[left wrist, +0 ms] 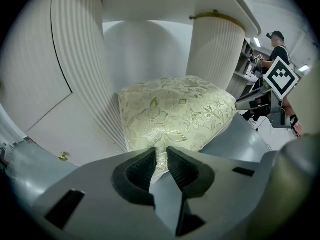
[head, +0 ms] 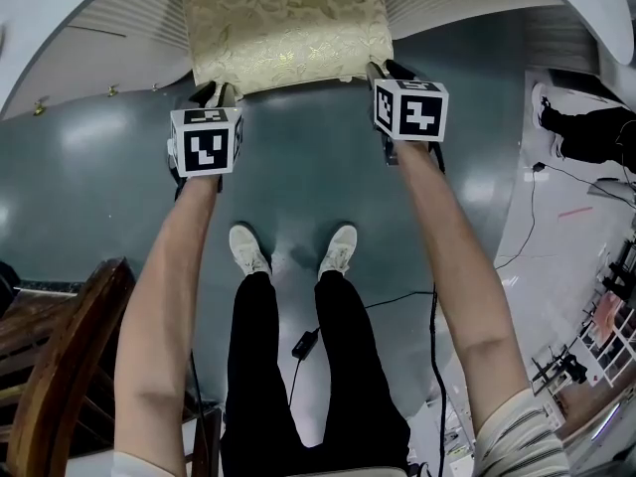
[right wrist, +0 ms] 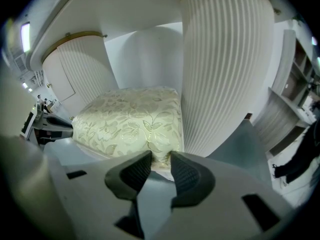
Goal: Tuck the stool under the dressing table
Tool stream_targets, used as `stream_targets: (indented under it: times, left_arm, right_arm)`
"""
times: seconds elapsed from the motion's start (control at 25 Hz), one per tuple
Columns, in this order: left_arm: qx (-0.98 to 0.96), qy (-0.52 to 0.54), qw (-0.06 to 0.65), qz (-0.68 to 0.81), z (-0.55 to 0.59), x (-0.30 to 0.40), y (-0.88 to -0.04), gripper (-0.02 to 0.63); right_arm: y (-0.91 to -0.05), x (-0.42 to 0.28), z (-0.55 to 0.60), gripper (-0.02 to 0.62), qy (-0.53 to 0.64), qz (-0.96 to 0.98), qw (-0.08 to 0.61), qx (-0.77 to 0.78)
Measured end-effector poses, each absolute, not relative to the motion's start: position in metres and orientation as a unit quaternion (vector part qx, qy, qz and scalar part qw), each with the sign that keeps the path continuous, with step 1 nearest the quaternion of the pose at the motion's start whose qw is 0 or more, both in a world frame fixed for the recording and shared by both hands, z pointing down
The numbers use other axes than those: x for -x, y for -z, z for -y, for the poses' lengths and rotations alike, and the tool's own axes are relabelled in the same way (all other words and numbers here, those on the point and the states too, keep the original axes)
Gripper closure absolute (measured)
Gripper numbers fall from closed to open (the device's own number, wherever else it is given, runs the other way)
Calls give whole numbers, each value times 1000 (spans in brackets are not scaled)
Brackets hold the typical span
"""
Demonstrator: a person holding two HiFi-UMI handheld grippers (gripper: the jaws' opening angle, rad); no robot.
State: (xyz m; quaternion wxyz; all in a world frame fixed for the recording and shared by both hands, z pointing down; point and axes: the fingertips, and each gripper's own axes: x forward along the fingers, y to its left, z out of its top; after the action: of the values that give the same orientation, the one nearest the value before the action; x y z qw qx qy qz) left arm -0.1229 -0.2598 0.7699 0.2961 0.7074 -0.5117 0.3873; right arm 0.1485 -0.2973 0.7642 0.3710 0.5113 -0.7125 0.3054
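The stool (head: pixel 286 26) has a gold floral cushion and stands half under the white dressing table (head: pixel 60 28), between its fluted pedestals. My left gripper (head: pixel 221 95) is shut on the cushion's near left corner. In the left gripper view the stool (left wrist: pixel 175 111) has its fabric pinched between the left gripper's (left wrist: pixel 161 156) pads. My right gripper (head: pixel 378 70) holds the near right corner. In the right gripper view the stool (right wrist: pixel 130 121) shows its corner clamped in the right gripper (right wrist: pixel 161 161), beside a fluted pedestal (right wrist: pixel 225 69).
A dark wooden chair (head: pixel 60 366) stands at the lower left. The person's white shoes (head: pixel 248 251) are on the grey-green floor, with a black cable (head: pixel 303 344) behind them. Another person (head: pixel 596 132) stands at the right. Brass knobs (head: pixel 40 107) dot the table's front.
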Motion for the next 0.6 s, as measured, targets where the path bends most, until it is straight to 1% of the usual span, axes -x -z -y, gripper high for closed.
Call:
stream_targets:
  times: [0.2, 0.32, 0.6]
  left_arm:
    - [-710, -394, 278, 514, 260, 124, -770, 534]
    - [-709, -393, 283, 513, 262, 124, -770, 534]
    - [-698, -379, 303, 526, 256, 124, -767, 534]
  right_arm:
    - [-765, -148, 295, 479, -304, 712, 381, -506]
    - [-765, -147, 299, 479, -305, 715, 382, -501]
    - [-763, -151, 295, 477, -315, 709, 361, -517]
